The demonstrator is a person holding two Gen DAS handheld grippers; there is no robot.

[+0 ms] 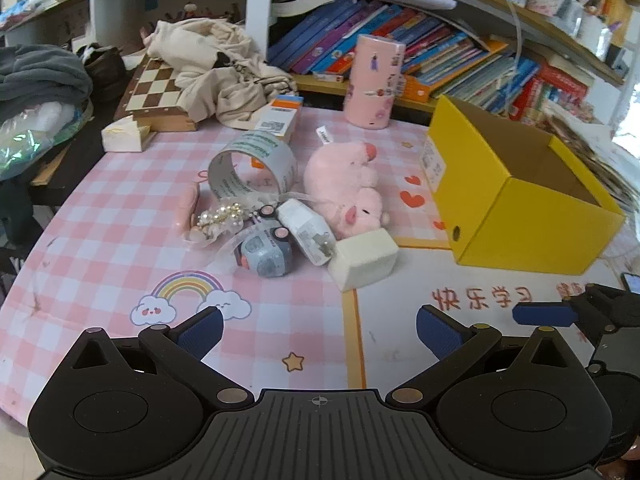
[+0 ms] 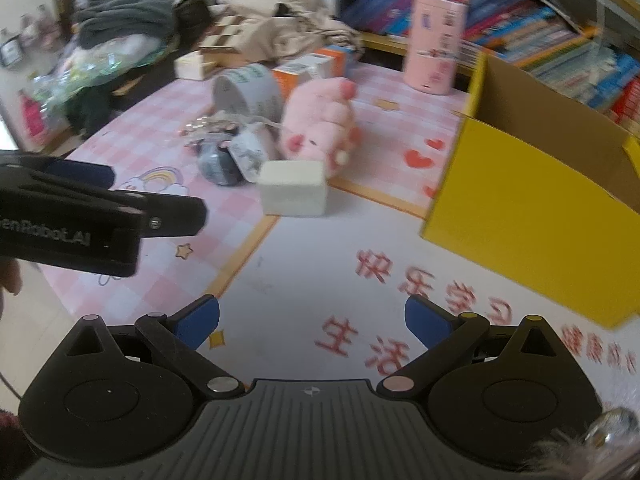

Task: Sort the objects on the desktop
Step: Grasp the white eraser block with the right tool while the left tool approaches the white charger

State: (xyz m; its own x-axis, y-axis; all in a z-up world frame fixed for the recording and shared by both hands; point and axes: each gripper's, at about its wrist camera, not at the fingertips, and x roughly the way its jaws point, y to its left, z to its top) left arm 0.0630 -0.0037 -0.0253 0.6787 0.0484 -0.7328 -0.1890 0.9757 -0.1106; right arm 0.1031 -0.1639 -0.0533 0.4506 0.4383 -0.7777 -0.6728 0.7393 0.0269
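A pile of small objects lies on the pink checked desk mat (image 1: 120,240): a pink plush pig (image 1: 344,188), a grey tape roll (image 1: 252,168), a white block (image 1: 364,258), a white charger (image 1: 306,230), a grey toy car (image 1: 266,254) and a pearl hair clip (image 1: 218,218). An open, empty yellow box (image 1: 516,192) stands to the right. My left gripper (image 1: 320,328) is open and empty, short of the pile. My right gripper (image 2: 312,320) is open and empty over the white mat, facing the white block (image 2: 294,192) and the box (image 2: 532,216).
A pink cylinder (image 1: 374,80) stands at the back by a row of leaning books (image 1: 440,52). A chessboard (image 1: 154,92), beige cloth (image 1: 216,68) and an orange-white carton (image 1: 280,116) lie at the back left. The left gripper's side (image 2: 100,208) shows in the right wrist view.
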